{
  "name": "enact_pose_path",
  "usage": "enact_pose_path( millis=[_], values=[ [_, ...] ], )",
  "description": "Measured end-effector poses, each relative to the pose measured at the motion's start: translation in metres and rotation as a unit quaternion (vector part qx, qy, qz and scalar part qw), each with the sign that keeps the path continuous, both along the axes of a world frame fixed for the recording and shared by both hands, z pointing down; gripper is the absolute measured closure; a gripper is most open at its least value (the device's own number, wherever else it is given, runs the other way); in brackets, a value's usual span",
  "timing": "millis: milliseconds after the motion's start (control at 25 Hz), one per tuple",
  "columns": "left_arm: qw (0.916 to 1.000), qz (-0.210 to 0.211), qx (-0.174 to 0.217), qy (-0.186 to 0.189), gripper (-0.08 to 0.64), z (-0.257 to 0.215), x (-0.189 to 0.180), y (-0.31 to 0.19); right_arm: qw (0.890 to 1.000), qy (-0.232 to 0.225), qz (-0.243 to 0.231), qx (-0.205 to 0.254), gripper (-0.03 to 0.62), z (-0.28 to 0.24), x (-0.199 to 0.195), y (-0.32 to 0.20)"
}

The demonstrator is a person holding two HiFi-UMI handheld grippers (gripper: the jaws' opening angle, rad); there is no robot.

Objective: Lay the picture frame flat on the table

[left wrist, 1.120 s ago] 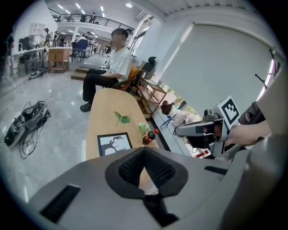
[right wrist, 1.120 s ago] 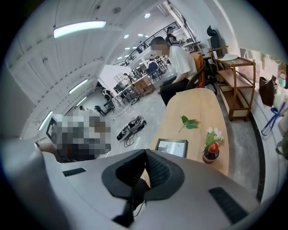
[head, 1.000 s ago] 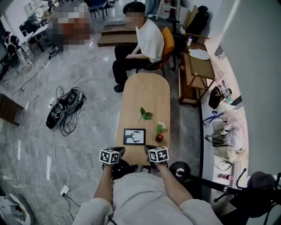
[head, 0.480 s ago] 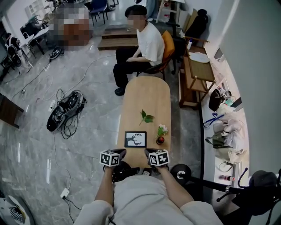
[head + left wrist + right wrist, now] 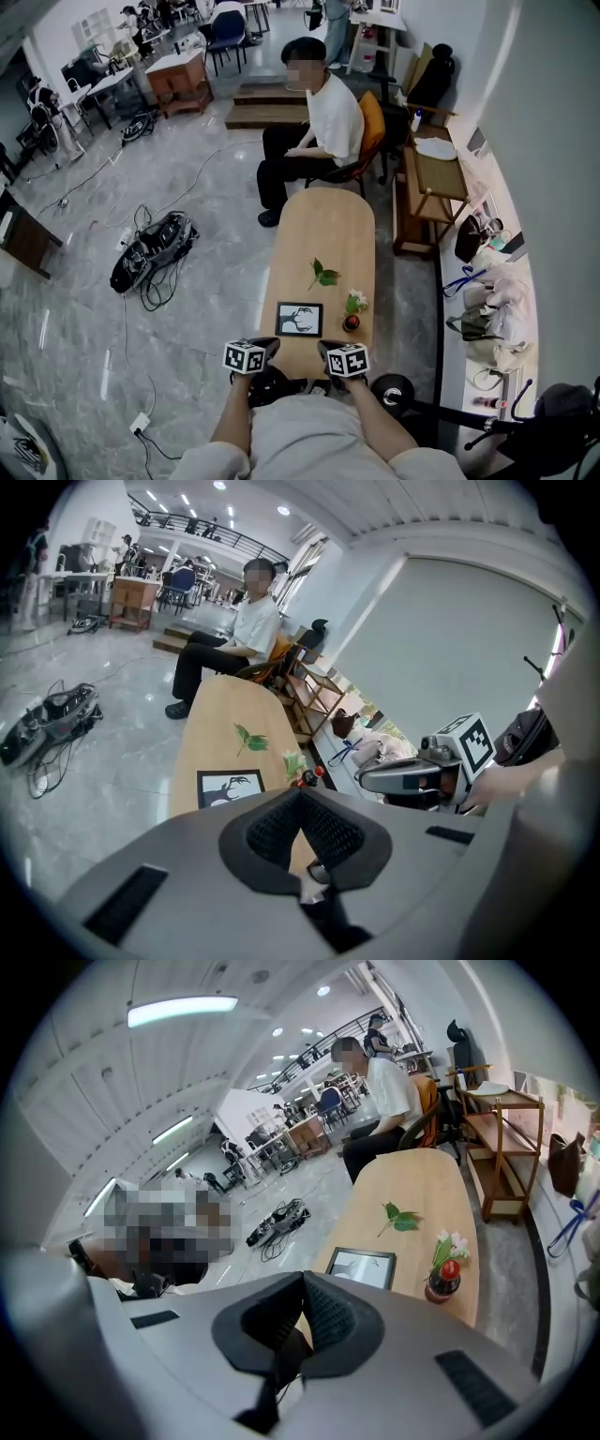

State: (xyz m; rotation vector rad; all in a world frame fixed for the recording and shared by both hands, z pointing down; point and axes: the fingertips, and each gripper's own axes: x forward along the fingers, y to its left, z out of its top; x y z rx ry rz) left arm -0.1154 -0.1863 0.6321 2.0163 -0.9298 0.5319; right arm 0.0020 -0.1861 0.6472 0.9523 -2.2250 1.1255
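The black picture frame [image 5: 299,320] with a white print of a dark figure is on the near part of the long wooden table [image 5: 328,230]. It also shows in the left gripper view, frame [image 5: 230,787], and in the right gripper view, frame [image 5: 361,1267]. I cannot tell whether it lies flat or leans back. My left gripper [image 5: 265,350] [image 5: 300,796] and right gripper [image 5: 327,350] [image 5: 302,1284] hover side by side at the table's near end, short of the frame. Both are shut, with nothing between the jaws.
A small red vase with white flowers [image 5: 352,318] stands just right of the frame. A green leaf sprig [image 5: 322,274] lies further along. A person sits on a chair [image 5: 323,122] at the table's far end. A wooden shelf cart [image 5: 433,192] stands on the right, and a bundle of cables [image 5: 152,251] lies on the floor to the left.
The head view has shifted, so everything sits lower and further right in the picture. The grippers keep the same distance from the frame, and both stay shut.
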Motion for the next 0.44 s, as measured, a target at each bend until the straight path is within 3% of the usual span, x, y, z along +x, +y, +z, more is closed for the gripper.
enact_pose_path(
  millis=[440],
  values=[
    [0.9999,0.002,0.014,-0.008,0.540,0.003,0.001,-0.009,1.000,0.009,-0.013,0.021,0.560,0.001,-0.003,-0.011]
  ],
)
